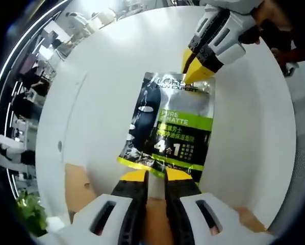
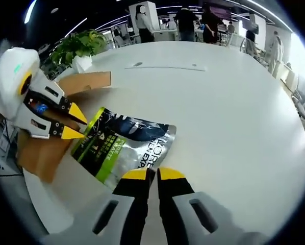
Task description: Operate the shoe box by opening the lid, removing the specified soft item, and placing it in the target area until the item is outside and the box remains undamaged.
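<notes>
A soft silver, black and green L'Oreal pouch (image 1: 168, 122) (image 2: 127, 143) lies on the round white table (image 1: 101, 76) (image 2: 219, 112). Its green end reaches onto the brown cardboard shoe box (image 2: 40, 153) (image 1: 78, 186). My right gripper (image 2: 153, 174) (image 1: 193, 69) is shut on the pouch's silver top edge. My left gripper (image 1: 156, 176) (image 2: 80, 125) sits at the green bottom edge, above the box. Its jaws stand a little apart, with the pouch's edge just between the tips.
A cardboard flap (image 2: 86, 81) of the box lies flat on the table. A potted plant (image 2: 81, 43) stands beyond it at the table's edge. People (image 2: 188, 20) stand far off in the office. A hand (image 1: 272, 25) holds the right gripper.
</notes>
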`<state>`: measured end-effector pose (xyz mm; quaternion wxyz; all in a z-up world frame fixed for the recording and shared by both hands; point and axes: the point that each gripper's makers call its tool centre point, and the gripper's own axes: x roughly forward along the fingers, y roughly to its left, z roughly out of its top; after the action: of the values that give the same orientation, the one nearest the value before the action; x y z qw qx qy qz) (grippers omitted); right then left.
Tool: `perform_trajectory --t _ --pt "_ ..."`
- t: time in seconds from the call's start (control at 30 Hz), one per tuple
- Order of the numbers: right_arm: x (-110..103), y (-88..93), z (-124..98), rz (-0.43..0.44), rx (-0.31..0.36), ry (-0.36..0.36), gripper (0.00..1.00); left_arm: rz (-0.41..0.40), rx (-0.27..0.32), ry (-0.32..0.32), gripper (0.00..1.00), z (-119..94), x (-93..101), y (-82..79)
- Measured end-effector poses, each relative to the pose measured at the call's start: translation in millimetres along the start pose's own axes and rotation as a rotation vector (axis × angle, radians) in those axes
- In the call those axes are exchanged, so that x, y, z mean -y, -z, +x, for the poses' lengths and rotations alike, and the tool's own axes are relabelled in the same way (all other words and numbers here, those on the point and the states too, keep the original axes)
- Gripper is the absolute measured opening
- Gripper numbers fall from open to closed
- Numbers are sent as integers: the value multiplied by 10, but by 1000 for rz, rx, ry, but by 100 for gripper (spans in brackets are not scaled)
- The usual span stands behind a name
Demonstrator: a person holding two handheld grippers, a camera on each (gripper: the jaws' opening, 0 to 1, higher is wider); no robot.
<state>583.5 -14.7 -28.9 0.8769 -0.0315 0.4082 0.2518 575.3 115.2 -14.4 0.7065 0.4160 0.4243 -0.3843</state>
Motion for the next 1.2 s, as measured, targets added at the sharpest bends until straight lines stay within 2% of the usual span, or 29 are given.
perform_trajectory --t 0.17,0.2,0.27,0.47,0.9,0.93,1.07,1.2 --pt "-1 -44 -46 -19 20 4 6 -29 13 -2 12 -67 -4 -5" --pt "1 -56 -63 -31 24 10 6 -82 39 2 13 -108 -3 -30" --pt "0 -79 -91 -51 33 15 7 -132 68 14 14 -164 5 -63" --pt "-52 -97 -177 -111 37 10 10 -212 119 22 17 -334 10 -102" --pt "-200 -170 -387 -185 48 -4 20 -285 194 32 23 -664 19 -26" --pt "-225 -185 -403 -192 49 -7 21 -290 203 34 24 -686 12 -23" --pt "-278 -226 -449 -219 50 -10 21 -364 309 71 23 -856 -13 -69" --pt "-347 -302 -499 -240 68 -21 24 -360 320 63 23 -971 -80 63"
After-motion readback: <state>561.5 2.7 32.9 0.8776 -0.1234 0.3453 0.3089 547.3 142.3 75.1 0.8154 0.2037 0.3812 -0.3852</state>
